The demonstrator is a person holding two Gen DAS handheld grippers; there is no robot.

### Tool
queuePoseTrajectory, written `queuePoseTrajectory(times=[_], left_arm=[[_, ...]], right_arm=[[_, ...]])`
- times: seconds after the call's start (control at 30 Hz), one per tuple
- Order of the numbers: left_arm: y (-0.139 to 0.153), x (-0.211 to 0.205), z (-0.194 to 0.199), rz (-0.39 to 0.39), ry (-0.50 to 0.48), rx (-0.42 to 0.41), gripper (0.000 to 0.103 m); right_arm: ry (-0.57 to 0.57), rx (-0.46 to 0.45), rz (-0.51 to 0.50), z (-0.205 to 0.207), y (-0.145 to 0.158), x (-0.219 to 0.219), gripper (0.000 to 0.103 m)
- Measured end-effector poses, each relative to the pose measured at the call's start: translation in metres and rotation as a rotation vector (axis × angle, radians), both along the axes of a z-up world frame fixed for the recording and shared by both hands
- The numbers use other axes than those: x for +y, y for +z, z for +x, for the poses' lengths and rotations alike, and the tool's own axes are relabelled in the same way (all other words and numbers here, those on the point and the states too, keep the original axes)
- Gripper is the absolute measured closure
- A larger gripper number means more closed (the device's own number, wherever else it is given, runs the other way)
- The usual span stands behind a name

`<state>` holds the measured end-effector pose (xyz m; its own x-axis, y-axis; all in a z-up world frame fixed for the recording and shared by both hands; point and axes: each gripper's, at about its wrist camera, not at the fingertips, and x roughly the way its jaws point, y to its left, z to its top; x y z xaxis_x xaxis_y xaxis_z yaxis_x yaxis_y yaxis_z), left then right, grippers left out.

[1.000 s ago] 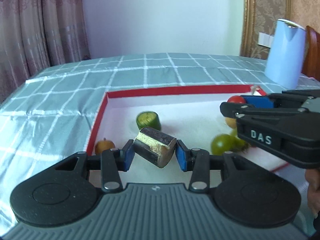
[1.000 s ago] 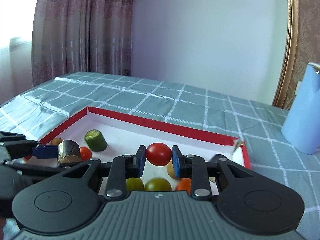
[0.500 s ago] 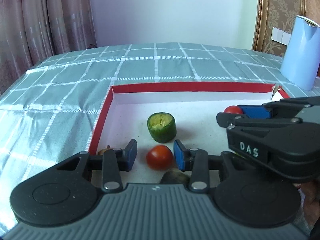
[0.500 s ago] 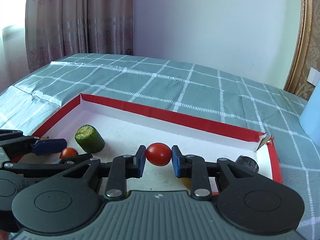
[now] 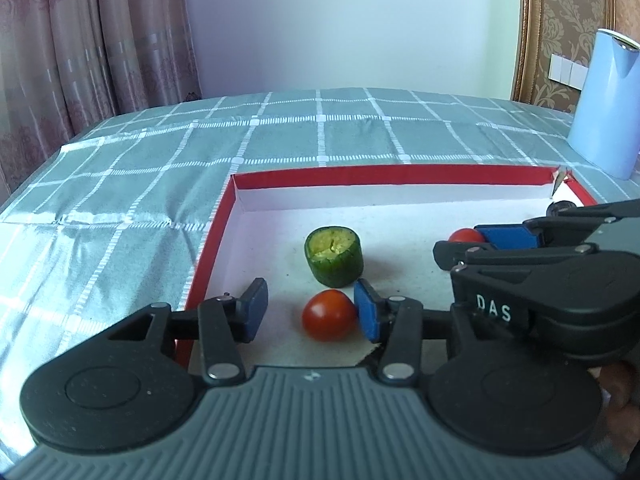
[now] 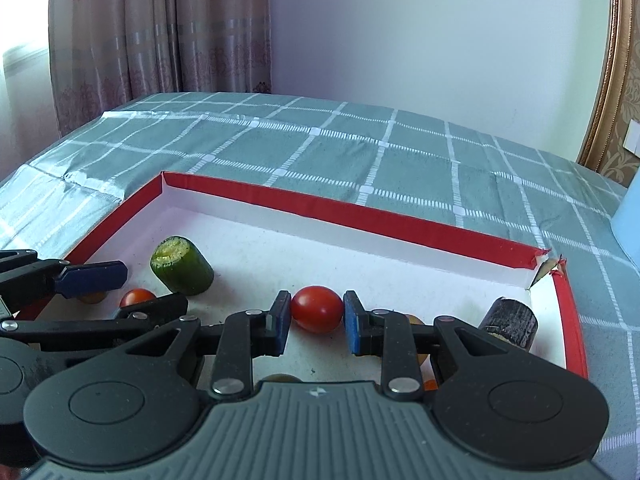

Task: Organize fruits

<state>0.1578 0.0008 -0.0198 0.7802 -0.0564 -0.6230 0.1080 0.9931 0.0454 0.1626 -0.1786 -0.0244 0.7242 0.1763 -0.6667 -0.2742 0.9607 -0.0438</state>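
A red-rimmed white tray (image 5: 216, 220) (image 6: 360, 216) holds the fruit. My left gripper (image 5: 310, 310) is open around a red tomato (image 5: 329, 314) that lies on the tray floor and touches the right finger only. A green cucumber piece (image 5: 334, 255) (image 6: 182, 266) stands just beyond it. My right gripper (image 6: 313, 322) is shut on a second red tomato (image 6: 317, 308), also seen in the left wrist view (image 5: 464, 235). A dark cylinder piece (image 6: 510, 322) lies at the tray's right end.
A light blue kettle (image 5: 606, 100) stands on the checked green tablecloth (image 5: 320, 136) at the right. An orange fruit (image 6: 93, 298) sits under the left gripper's finger, and other fruits hide below my right gripper. Curtains and a wall stand behind.
My left gripper let go of the dark cylinder piece, opened, and now straddles a tomato. The right gripper moved on with its tomato still held.
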Motion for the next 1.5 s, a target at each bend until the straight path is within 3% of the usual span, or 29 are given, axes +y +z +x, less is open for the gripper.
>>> queuePoseTrajectory(times=[0.33, 0.63, 0.77, 0.9, 1.03, 1.1, 1.23, 1.3, 1.5], left_arm=[[0.000, -0.001, -0.005, -0.004, -0.011, -0.002, 0.052], [0.003, 0.008, -0.009, -0.080, -0.019, 0.004, 0.047], [0.006, 0.010, -0.013, -0.107, -0.035, 0.004, 0.040], [0.012, 0.007, -0.026, -0.093, -0.039, -0.046, 0.035], [0.023, 0.008, -0.050, -0.097, -0.036, -0.106, 0.020], [0.028, 0.007, -0.065, -0.049, 0.025, -0.176, 0.001], [0.035, 0.004, -0.093, 0.014, 0.056, -0.265, 0.000], [0.035, 0.003, -0.101, 0.023, 0.053, -0.259, 0.000], [0.022, -0.002, -0.114, 0.024, 0.045, -0.198, 0.000]], right_arm=[[0.006, -0.003, 0.031, -0.005, -0.002, -0.010, 0.069], [-0.023, -0.043, 0.045, -0.010, 0.001, -0.021, 0.044], [-0.028, -0.059, 0.066, -0.018, 0.005, -0.030, 0.042], [-0.052, -0.070, 0.120, -0.028, 0.007, -0.037, 0.038], [-0.078, -0.138, 0.124, -0.046, 0.015, -0.038, 0.036], [-0.097, -0.175, 0.140, -0.057, 0.020, -0.039, 0.032], [-0.114, -0.257, 0.175, -0.088, 0.033, -0.044, 0.025], [-0.121, -0.298, 0.183, -0.106, 0.037, -0.047, 0.018], [-0.160, -0.358, 0.178, -0.149, 0.030, -0.060, 0.017]])
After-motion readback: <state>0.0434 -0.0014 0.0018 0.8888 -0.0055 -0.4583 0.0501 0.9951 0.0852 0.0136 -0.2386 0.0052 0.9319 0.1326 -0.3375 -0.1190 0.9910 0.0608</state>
